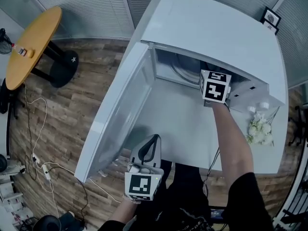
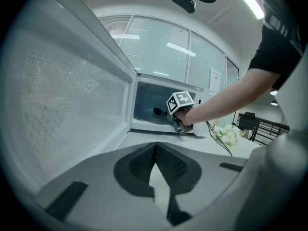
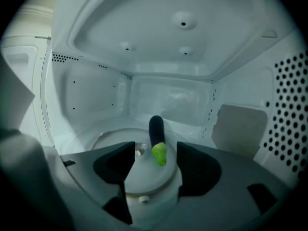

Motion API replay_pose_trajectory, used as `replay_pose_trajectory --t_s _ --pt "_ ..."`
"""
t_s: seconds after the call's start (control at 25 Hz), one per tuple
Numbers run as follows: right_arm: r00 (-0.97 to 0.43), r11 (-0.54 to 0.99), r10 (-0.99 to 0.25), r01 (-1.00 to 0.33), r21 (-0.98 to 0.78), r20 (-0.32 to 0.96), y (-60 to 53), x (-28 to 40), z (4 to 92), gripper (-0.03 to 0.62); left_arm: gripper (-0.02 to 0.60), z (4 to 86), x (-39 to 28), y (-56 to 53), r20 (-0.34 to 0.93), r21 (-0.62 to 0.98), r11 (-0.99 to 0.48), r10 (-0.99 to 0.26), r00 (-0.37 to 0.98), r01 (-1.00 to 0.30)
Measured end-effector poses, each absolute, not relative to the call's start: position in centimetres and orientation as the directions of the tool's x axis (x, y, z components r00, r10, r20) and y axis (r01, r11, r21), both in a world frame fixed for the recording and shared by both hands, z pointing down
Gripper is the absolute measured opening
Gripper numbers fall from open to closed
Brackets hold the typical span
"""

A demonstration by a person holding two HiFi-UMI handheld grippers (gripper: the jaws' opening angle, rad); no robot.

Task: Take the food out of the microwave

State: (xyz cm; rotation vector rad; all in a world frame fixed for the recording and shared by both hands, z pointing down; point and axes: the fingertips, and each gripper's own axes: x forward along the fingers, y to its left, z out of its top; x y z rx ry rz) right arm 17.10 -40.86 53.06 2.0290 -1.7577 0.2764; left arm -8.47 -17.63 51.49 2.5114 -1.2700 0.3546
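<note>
White microwave (image 1: pixel 207 32) on white counter (image 1: pixel 187 129), door (image 1: pixel 115 109) swung wide open at left. Black-and-white square markers on both gripper cubes, no lettering legible. Right gripper (image 3: pixel 155 160) reaching inside the cavity, jaws spread wide, touching nothing. Left gripper (image 2: pixel 155 147) low over the counter before the open door, jaws pressed together, empty. Dark eggplant (image 3: pixel 156 129) with green stem end lying on the turntable (image 3: pixel 91 141), stem end between the right jaw tips, clear of both.

i see a white table (image 1: pixel 187 129) with white flowers (image 1: pixel 260 128) near its right edge. to the left, a round yellow table (image 1: pixel 31 42) stands on the wood floor (image 1: pixel 91 81), where white cables (image 1: pixel 43 124) trail to a power strip (image 1: pixel 46 171).
</note>
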Motion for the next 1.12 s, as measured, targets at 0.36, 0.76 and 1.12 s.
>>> replay_pose_trajectory --t_s 0.36,0.76,1.12 --pt "0.182 -0.055 -0.842 -0.966 0.254 0.509 -40.9 16.9 54.2 0.251 0.008 52.6 -8.7 -16.2 0.35 0.158 -0.552 -0.744 0.569 -0.819" --pt "0.195 -0.033 -0.819 -0.955 0.295 0.54 -40.7 17.5 54.1 0.057 0.008 53.3 -8.3 -15.1 0.355 0.136 -0.559 -0.743 0.567 -0.818" --pt "0.233 -0.059 -0.831 -0.94 0.336 0.505 -40.3 17.6 53.8 0.043 0.008 53.3 -9.6 -14.9 0.364 0.131 -0.532 -0.759 0.539 -0.837"
